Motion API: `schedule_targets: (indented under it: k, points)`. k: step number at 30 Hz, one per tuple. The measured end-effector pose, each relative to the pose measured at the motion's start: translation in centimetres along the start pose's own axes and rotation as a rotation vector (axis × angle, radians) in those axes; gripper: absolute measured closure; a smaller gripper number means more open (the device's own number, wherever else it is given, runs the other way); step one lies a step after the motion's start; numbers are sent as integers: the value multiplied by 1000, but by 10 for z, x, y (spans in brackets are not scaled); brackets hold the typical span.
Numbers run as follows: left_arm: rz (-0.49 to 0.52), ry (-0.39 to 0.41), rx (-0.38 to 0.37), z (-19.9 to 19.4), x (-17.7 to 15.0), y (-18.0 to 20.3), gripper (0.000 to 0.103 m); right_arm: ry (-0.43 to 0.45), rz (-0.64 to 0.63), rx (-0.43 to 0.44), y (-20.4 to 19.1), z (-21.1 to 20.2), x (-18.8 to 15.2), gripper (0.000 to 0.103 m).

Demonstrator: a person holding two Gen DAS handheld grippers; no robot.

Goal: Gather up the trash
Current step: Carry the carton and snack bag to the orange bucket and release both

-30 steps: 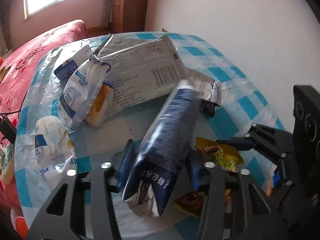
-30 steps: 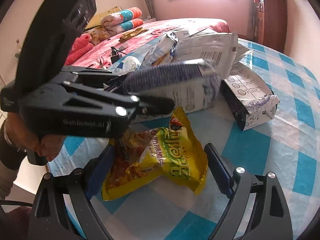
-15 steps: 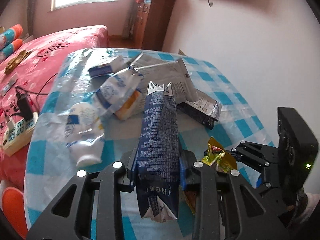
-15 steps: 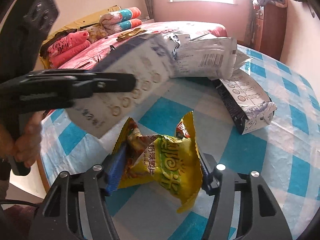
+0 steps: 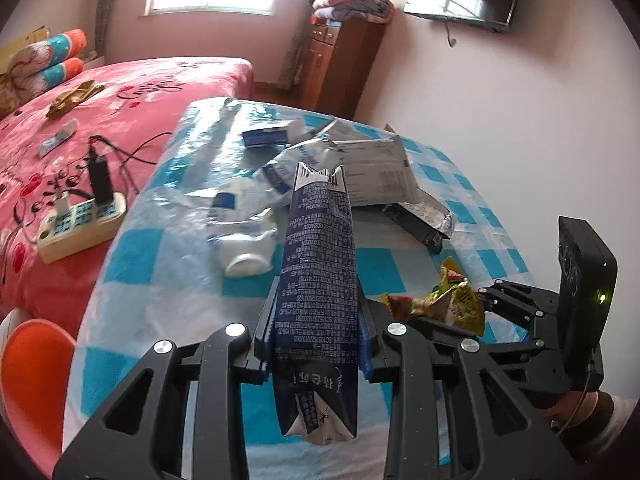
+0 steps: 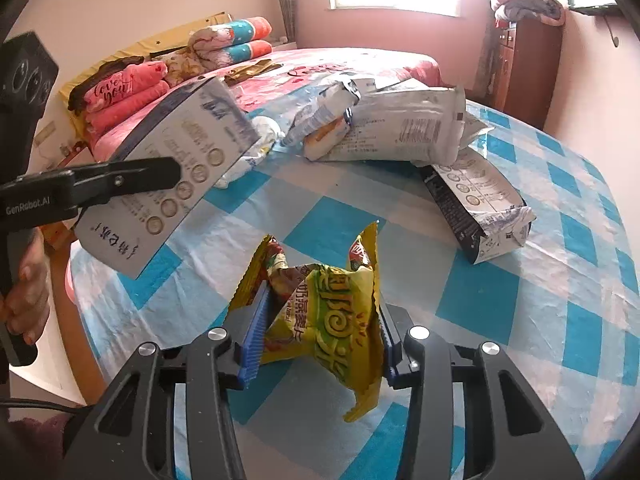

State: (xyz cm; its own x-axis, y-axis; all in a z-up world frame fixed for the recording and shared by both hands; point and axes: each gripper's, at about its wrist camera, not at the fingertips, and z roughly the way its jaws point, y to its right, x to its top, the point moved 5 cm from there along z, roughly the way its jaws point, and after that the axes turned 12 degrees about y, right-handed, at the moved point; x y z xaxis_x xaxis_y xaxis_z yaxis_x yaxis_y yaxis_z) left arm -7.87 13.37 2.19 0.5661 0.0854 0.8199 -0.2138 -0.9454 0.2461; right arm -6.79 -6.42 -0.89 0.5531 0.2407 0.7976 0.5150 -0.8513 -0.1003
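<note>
We see left tool [image 5: 318, 344] clamped tight on flattened dark-blue carton [image 5: 318, 280], lifted off checkered surface [image 6: 520, 300]. Right tool [image 6: 316, 334] closing around yellow snack bag [image 6: 340, 312]. Beyond: crushed white bottle [image 5: 244, 232], torn cartons, white pouch [image 6: 400, 132]; bed [image 5: 132, 92] farthest.

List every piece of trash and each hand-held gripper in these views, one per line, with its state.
Left hand-held gripper: shut on the dark blue milk carton.
Dark blue milk carton: flattened, lifted off the table.
Right hand-held gripper: jaws closing, wrapper between them.
Yellow crinkled snack wrapper: crumpled, pinched between the pads.
Second dark milk carton: torn open, lying on the checked tablecloth.
White plastic bottle: crushed, on its side.
</note>
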Motion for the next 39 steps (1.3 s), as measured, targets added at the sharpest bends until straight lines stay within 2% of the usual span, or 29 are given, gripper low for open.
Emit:
schedule_targets:
  k: [8,13,18,28,35,39]
  points:
    - [-32,57,77,-34,-1,-30,70,34,-36,8,-25,-8,20,56]
    - [-41,95,174,-59,-1,-60,70,37,-63,69,-56,-6,37,56]
    - [-46,115,304,-85,-7,-95,70,27,-95,147,-94,5,52,56]
    - [-109,102,502,-119,-34,-161,70,-11,-215,300,-192,41,71,56]
    - [-155,66,603,-132,-59,-200,70,-31,-307,368,-249,63,73,56]
    - [-191,45,626,-134,-72,-216,69,-41,-366,385,-274,75,68,56]
